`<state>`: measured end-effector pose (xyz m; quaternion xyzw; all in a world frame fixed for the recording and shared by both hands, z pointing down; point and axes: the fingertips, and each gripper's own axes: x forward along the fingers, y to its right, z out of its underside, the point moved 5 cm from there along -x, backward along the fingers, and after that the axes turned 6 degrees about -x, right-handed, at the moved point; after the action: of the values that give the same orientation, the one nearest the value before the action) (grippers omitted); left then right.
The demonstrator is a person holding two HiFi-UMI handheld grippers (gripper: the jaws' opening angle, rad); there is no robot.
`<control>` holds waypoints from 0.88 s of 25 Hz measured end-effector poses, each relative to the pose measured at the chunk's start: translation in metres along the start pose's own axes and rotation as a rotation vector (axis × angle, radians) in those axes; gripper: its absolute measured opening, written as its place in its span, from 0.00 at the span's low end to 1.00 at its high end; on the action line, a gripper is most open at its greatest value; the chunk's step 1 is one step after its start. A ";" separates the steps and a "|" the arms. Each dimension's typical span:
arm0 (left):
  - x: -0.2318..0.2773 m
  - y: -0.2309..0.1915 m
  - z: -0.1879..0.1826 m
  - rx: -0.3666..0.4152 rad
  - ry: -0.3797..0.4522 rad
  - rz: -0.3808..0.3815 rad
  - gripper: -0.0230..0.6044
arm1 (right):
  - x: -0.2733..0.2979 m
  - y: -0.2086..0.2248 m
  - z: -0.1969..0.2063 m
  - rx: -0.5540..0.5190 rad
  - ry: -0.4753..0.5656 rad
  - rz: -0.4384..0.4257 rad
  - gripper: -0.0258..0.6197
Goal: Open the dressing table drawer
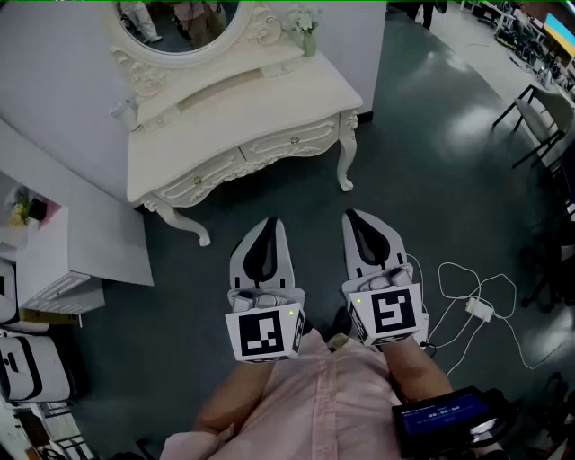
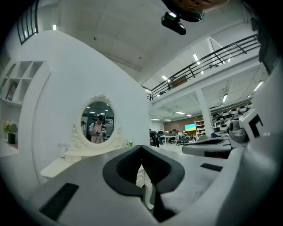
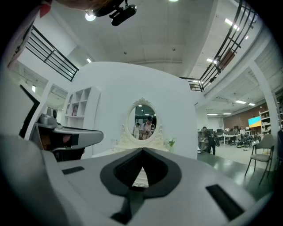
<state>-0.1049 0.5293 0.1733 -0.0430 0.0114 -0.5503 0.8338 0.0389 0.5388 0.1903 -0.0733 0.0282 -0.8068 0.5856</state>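
Note:
A white carved dressing table stands against the wall at the top of the head view, with an oval mirror on it. Two drawers sit shut in its front: the left drawer and the right drawer, each with a small knob. My left gripper and right gripper hang side by side over the dark floor, well short of the table, both shut and holding nothing. In the left gripper view the closed tips point toward the table. The right gripper view shows its closed tips under the mirror.
A small vase with a plant stands on the tabletop's back right. A white low cabinet sits at the left. A white cable with an adapter lies on the floor at the right. Chairs stand at the far right.

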 end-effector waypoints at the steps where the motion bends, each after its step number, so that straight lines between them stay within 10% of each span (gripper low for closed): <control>1: 0.000 0.001 0.001 0.001 0.000 -0.001 0.07 | -0.001 0.001 0.001 0.004 0.001 0.002 0.07; 22: 0.020 0.047 0.010 0.030 -0.026 -0.076 0.07 | 0.002 0.049 0.019 0.042 0.019 -0.063 0.07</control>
<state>-0.0535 0.5297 0.1801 -0.0381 -0.0095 -0.5810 0.8130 0.0878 0.5225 0.2024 -0.0542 0.0146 -0.8259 0.5610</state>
